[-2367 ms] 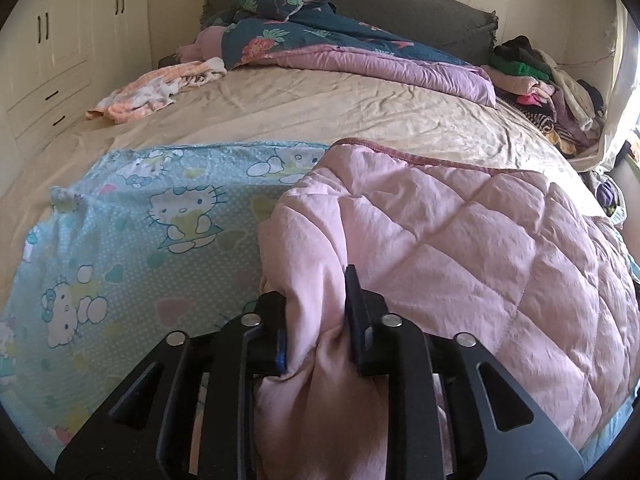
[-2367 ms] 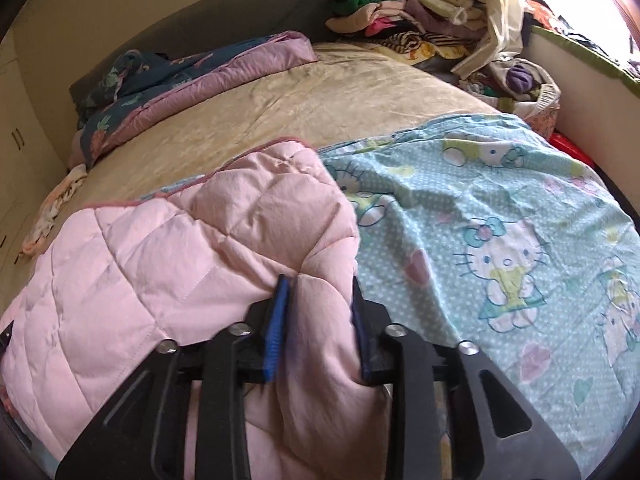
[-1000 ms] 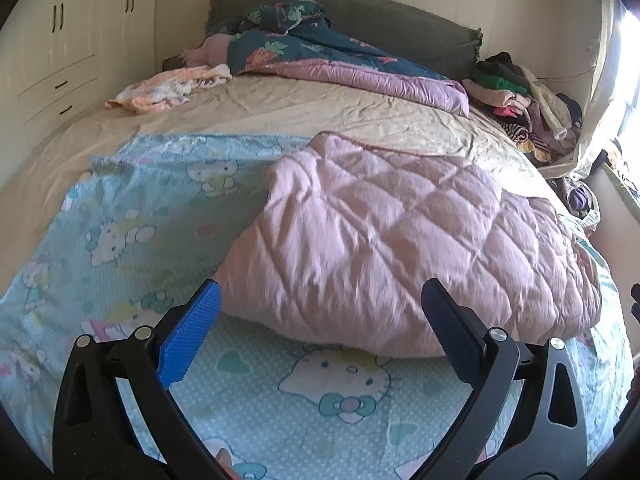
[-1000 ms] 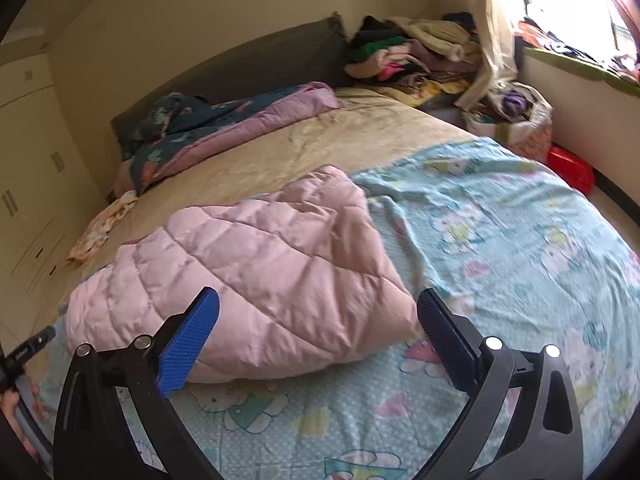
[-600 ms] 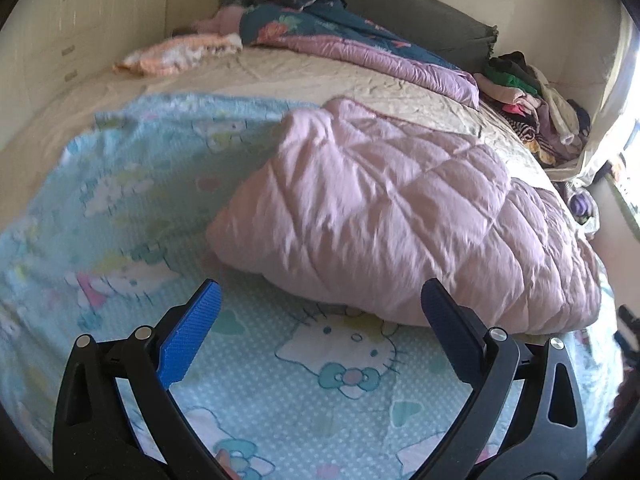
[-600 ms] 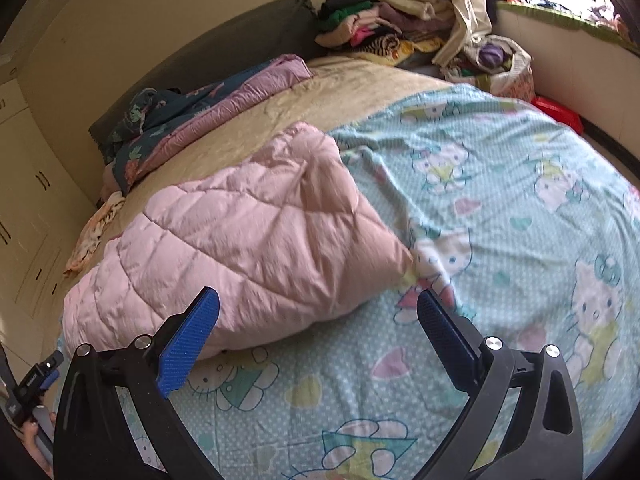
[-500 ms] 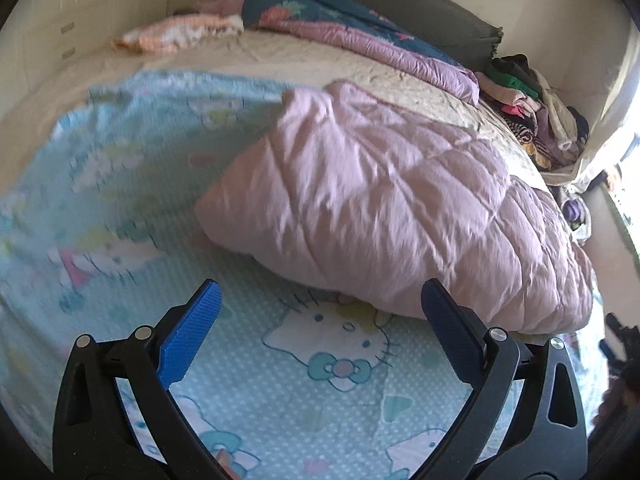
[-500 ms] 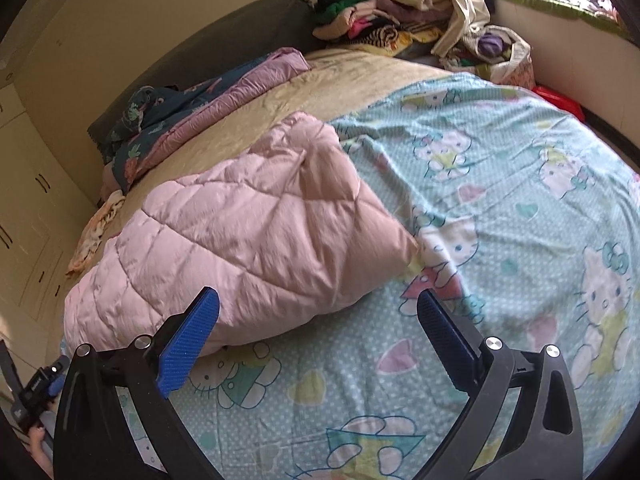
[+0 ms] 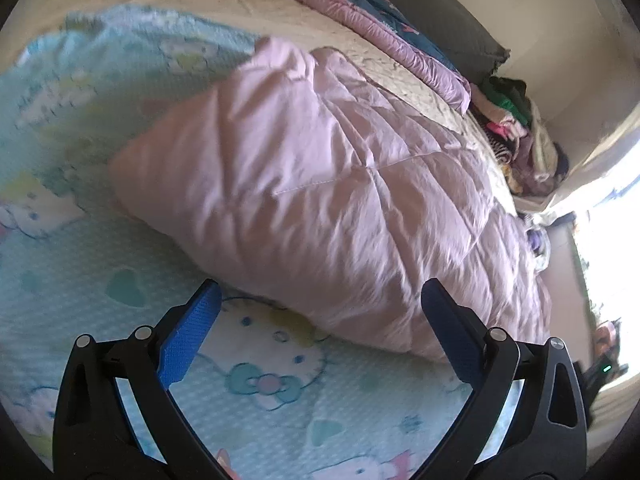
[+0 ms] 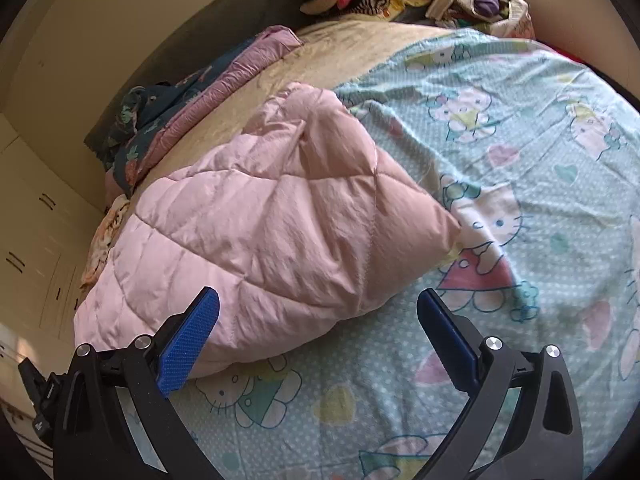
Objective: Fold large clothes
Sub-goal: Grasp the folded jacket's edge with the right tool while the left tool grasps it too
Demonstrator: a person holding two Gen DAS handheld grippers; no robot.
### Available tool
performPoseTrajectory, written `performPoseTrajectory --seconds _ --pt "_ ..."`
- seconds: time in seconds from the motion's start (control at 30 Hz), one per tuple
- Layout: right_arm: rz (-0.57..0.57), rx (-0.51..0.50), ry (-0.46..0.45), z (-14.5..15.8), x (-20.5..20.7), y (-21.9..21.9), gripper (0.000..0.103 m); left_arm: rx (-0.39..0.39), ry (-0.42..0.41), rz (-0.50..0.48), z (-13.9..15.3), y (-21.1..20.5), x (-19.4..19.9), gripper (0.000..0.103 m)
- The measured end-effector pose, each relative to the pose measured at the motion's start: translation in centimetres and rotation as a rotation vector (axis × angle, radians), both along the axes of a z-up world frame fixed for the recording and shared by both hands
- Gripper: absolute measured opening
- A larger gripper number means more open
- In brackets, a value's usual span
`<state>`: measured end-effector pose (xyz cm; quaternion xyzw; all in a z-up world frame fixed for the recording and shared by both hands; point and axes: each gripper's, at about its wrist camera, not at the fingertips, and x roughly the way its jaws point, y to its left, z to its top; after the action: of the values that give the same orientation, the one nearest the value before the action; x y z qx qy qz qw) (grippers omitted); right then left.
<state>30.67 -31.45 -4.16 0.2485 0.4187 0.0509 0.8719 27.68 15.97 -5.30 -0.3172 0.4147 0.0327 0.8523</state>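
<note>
A pink quilted garment is seen lying folded over on a light blue cartoon-print sheet. It is puffy and creased, with diamond stitching. Its near edge is rounded and its far corner is bunched upward. The sheet is spread flat beneath it.

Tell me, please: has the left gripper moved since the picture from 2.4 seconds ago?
Yes. The left gripper has let go of the pink quilt and pulled back from it; it is now open over the blue cartoon sheet, near the quilt's front edge.
</note>
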Motion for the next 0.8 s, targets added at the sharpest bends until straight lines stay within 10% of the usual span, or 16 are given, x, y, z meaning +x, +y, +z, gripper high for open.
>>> performPoseTrajectory --seconds 0.33,0.8 --pt "0.020 0.024 0.055 -1.9 2.4 1.2 0.099 -0.203 0.005 0.072 -3.2 1.9 2.6 0.095" --pt "0.003 0.101 0.053 -3.8 5.6 1.1 0.099 -0.085 -0.016 0.082 -2.8 1.3 5.1 0.095"
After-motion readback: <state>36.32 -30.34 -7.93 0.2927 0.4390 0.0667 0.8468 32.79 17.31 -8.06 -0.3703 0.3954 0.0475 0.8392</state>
